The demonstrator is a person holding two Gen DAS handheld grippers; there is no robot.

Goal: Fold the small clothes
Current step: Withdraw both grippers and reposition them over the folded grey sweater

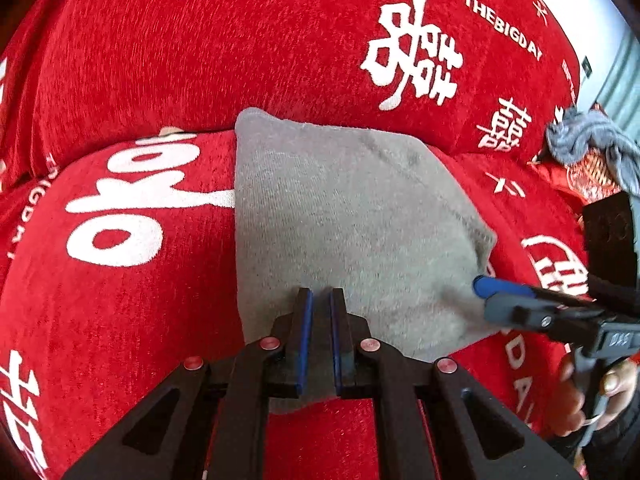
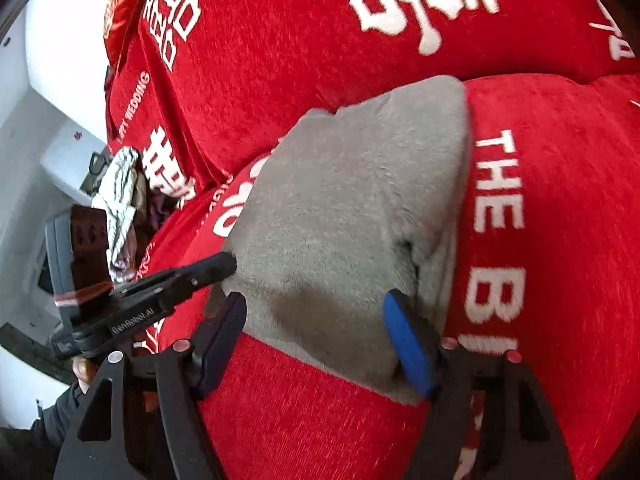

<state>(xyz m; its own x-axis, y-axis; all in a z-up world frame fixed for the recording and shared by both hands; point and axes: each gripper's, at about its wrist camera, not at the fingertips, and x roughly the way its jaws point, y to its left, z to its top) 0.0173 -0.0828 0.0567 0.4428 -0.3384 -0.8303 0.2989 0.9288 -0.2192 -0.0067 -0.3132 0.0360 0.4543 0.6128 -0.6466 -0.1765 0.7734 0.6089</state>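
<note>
A small grey garment [image 1: 344, 216] lies folded on a red sofa seat [image 1: 132, 300]; it also shows in the right wrist view [image 2: 340, 236]. My left gripper [image 1: 319, 300] is shut on the garment's near edge, the cloth pinched between its blue pads. It also shows in the right wrist view [image 2: 224, 266] at the garment's left edge. My right gripper [image 2: 316, 308] is open, its jaws straddling the garment's near corner. Its blue-tipped fingers [image 1: 486, 286] show in the left wrist view at the garment's right edge.
The red sofa back cushion [image 1: 224, 48] with white lettering rises behind the garment. A blue-grey knitted cloth [image 1: 588, 140] lies at the sofa's right end. A black-and-white patterned cloth [image 2: 120, 200] lies at the far left in the right wrist view, with white furniture [image 2: 44, 92] beyond.
</note>
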